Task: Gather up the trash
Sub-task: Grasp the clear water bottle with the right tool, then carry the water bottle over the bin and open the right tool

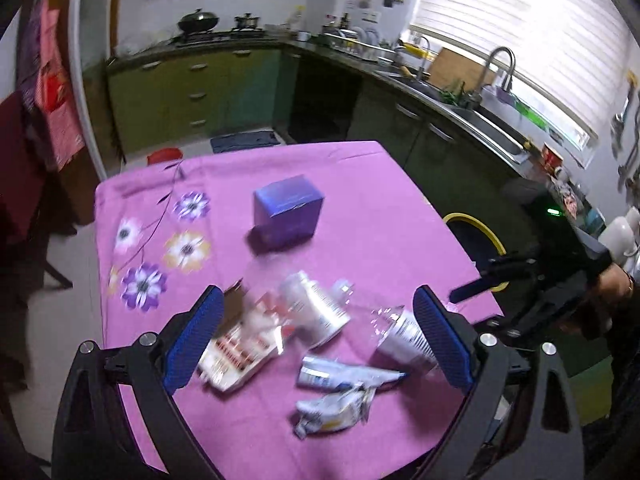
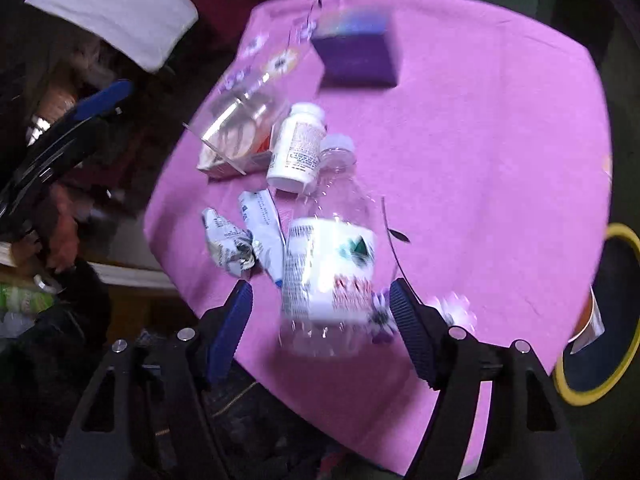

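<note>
My right gripper [image 2: 320, 332] is wide open with nothing in it, blue pads either side of the clear plastic bottle with the white label [image 2: 330, 276] lying on the pink flowered tablecloth [image 2: 480, 160]. To do this well, I reckon I should close across the labelled middle, gently, since thin plastic will likely buckle and squirt out. My left gripper [image 1: 320, 344] is spread wide too, empty, hovering over the heap. Crowding the bottle: a white pill bottle [image 2: 298, 144] touching its neck, two crumpled silver-white wrappers [image 2: 244, 240] just beside its left flank, and a flat blister-pack box [image 2: 236, 144] further off. A purple cardboard box [image 2: 354, 52] sits well apart. The yellow-rimmed bin [image 2: 624, 320] waits off the table's right edge.
</note>
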Demonstrator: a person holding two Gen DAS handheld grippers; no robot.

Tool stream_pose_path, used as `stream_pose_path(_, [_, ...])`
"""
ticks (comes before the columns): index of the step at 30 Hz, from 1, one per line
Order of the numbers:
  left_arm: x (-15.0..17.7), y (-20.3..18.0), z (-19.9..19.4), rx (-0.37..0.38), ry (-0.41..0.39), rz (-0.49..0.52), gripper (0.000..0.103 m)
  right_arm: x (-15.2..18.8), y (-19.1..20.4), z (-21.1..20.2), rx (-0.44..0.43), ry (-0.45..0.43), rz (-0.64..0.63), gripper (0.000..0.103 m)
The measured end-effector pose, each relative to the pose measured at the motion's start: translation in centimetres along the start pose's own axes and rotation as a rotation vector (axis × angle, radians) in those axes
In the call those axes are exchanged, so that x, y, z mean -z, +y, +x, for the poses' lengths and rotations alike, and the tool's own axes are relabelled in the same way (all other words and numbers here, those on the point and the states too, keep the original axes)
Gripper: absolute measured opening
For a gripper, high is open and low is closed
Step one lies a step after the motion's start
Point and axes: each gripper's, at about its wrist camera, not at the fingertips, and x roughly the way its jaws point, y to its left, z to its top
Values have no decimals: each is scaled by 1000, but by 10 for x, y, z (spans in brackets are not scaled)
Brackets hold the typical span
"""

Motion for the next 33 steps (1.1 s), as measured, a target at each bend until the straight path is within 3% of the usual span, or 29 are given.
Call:
stream_pose_path(5, [17, 19, -7, -7, -6, -19, 91, -27, 2, 37, -1, 117, 36, 71])
stream_pose_path(13, [30, 36, -6, 11, 6, -46, 92, -35, -10, 73, 61, 204, 64, 71])
stream_pose_path(21, [36, 37, -9, 8, 9, -42, 92, -39, -12, 98, 66, 237, 67, 71])
stream_pose_path(25, [38, 38, -13, 3, 6, -42, 92, -35, -12, 103, 69, 247, 71, 64])
stream_pose_path(33, [40, 38, -12, 4, 14, -38, 92, -26, -12, 97, 49, 224, 66, 63])
